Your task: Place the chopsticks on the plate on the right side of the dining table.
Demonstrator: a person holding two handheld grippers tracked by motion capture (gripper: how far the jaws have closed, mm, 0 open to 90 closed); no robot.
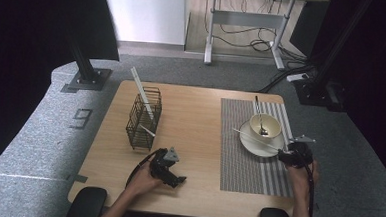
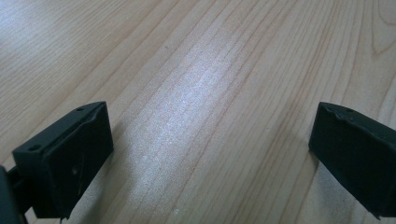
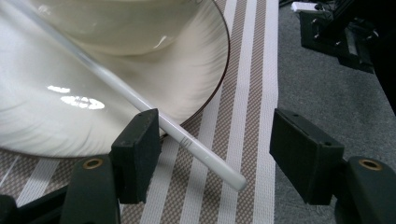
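The right gripper [image 3: 212,156] has its jaws spread apart, and a white chopstick [image 3: 140,102] runs between them, its near end resting against the left jaw and clear of the right one (nothing is clamped). The chopstick slants up across the rim of a white plate [image 3: 196,93] on a striped placemat [image 3: 247,93] at the table's right. The left gripper [image 2: 210,154] hangs released over bare table [image 2: 210,70].
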